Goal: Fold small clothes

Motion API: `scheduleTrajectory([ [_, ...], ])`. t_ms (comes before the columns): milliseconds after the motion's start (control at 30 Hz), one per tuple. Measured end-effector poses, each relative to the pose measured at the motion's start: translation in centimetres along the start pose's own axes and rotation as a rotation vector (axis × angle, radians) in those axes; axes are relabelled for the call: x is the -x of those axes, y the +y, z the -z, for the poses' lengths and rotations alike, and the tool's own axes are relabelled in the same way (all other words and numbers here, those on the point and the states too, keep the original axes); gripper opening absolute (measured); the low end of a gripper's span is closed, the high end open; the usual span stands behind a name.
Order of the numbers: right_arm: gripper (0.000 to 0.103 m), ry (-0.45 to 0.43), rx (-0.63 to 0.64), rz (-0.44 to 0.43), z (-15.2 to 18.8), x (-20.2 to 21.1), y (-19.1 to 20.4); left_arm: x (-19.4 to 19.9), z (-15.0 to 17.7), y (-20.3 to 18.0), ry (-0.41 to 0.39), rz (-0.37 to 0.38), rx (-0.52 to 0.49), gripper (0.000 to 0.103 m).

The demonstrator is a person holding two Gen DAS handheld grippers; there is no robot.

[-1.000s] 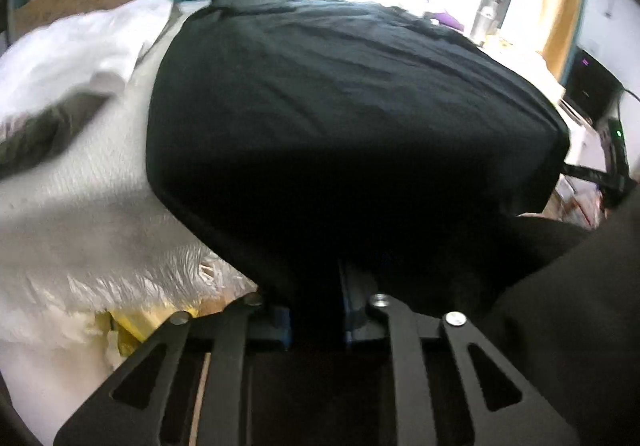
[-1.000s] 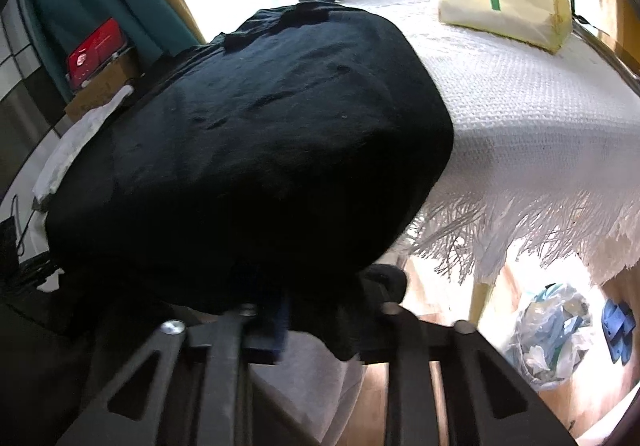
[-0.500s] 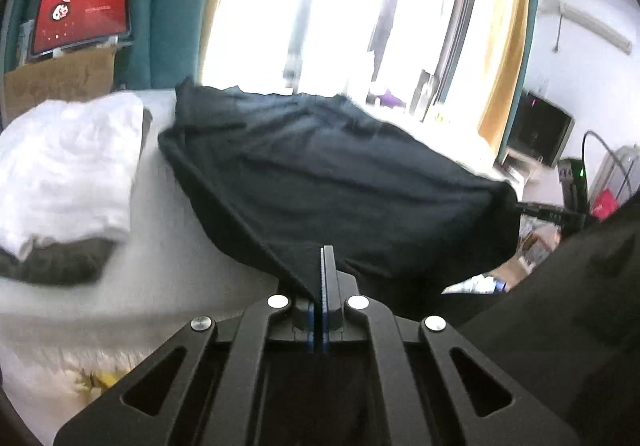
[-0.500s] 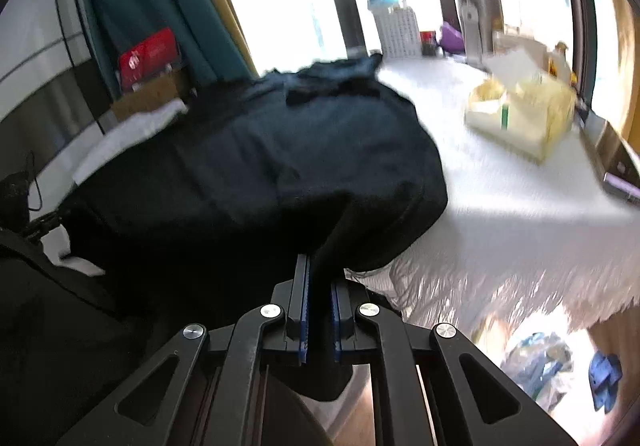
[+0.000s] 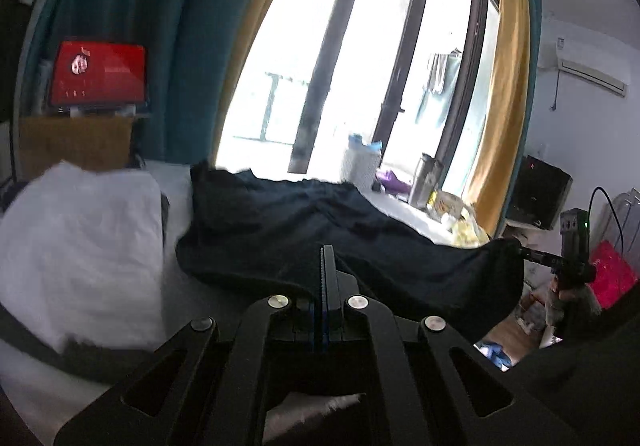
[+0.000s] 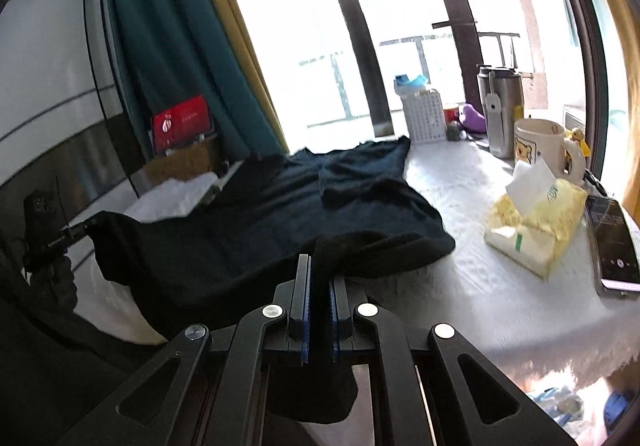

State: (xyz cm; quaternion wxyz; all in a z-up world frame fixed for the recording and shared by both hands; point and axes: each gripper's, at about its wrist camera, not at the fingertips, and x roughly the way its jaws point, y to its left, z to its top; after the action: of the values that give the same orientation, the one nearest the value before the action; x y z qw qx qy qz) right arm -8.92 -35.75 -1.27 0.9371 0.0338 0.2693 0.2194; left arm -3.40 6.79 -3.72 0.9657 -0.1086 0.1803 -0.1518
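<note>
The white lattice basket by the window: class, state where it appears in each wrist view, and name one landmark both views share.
Left wrist view: the white lattice basket stands right of centre, just beyond the far edge of the dark garment.
Right wrist view: the basket stands right of centre in the upper half, beyond the garment's far right corner.
Shared landmark: the red box on the left by the teal curtain.

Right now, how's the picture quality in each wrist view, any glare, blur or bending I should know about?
Left wrist view: the window is blown out white, the white pile of cloth is smeared with blur, and the dark garment loses its folds in shadow. Right wrist view: the same window glare, its frames bowed by the fisheye lens; the tissue pack and phone look fairly sharp.
</note>
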Motion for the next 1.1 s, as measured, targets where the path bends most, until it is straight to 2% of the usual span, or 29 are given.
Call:
scheduleTrajectory([
  [167,0.007,-0.041,-0.005,-0.012,-1.5,-0.7,0.2,0.2,-1.6,0.6,-0.055,0.015,0.028,0.000],
  [500,0.007,-0.119,-0.001,-0.028,-4.9,-2.4,-0.5,-1.3,-4.2,0.6,-0.115,0.006,0.006,0.000],
  [700,0.007,-0.115,-0.017,-0.014,-7.0,-4.8,-1.7,-3.0,-5.5,1.4,-0.096,-0.029,-0.029,0.000],
  [900,0.007,-0.114,-0.064,0.011,-9.1,-7.3,-3.1,-4.8,-7.1,2.6,-0.091,-0.045,-0.008,0.000],
  [1100,0.007,-0.090,-0.094,0.042,-10.9,-10.2,-4.6,-7.2,-8.4,3.8,-0.070,-0.086,-0.047,0.000],
])
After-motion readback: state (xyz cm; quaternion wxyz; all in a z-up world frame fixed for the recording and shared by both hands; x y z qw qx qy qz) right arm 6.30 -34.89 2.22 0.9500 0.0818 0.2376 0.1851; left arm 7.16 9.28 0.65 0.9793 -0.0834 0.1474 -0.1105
